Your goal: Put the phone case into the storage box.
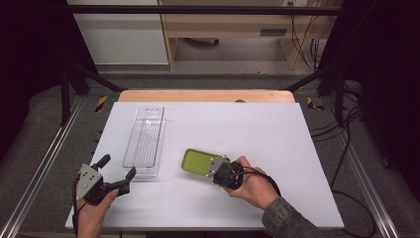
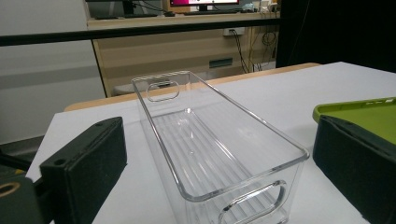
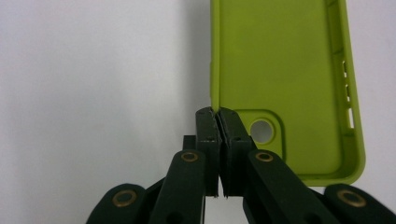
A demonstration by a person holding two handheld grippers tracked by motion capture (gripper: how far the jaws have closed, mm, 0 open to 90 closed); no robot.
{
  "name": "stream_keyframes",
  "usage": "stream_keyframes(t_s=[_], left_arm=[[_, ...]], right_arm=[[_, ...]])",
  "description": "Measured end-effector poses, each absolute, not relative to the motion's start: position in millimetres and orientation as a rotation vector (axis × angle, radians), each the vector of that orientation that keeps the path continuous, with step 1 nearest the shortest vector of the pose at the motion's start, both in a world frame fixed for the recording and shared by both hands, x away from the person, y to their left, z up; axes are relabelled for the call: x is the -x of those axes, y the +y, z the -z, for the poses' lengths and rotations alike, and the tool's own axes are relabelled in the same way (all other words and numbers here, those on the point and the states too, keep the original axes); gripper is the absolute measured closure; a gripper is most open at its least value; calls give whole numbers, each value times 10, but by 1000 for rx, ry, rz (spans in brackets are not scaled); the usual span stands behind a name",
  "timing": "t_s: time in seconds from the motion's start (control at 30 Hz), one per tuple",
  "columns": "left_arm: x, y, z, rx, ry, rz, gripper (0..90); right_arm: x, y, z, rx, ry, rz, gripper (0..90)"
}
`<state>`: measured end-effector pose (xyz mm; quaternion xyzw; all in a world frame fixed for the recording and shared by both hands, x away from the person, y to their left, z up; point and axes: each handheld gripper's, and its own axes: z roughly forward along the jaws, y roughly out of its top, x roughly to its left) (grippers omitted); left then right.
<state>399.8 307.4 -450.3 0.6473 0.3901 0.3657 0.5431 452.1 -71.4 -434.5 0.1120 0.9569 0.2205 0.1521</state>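
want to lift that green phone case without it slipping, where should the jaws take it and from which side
Probably the thin raised side wall of the phone case, near the camera-hole corner. It lies open side up and flat on the table, so only the rim sticks up. The right gripper already pinches that wall, coming from the person's side.

This looks like a lab or office: a white tabletop (image 1: 257, 129) inside a black metal frame (image 1: 198, 9), pale wooden desk (image 1: 237, 25) behind, tangled cables (image 1: 309, 47), probably a monitor (image 2: 203, 2).

case (image 1: 195, 161): near end hidden under the right gripper (image 1: 224, 172)
bin (image 2: 205, 154): bottom corner cut off by the frame edge
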Motion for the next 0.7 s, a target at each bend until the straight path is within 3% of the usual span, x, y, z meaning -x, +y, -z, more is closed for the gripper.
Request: stream_keyframes(t_s=[0.7], left_arm=[[-3976, 3029, 4426, -1531, 934, -841, 51]], right_arm=[[-4473, -659, 4299, -283, 2719, -647, 879]])
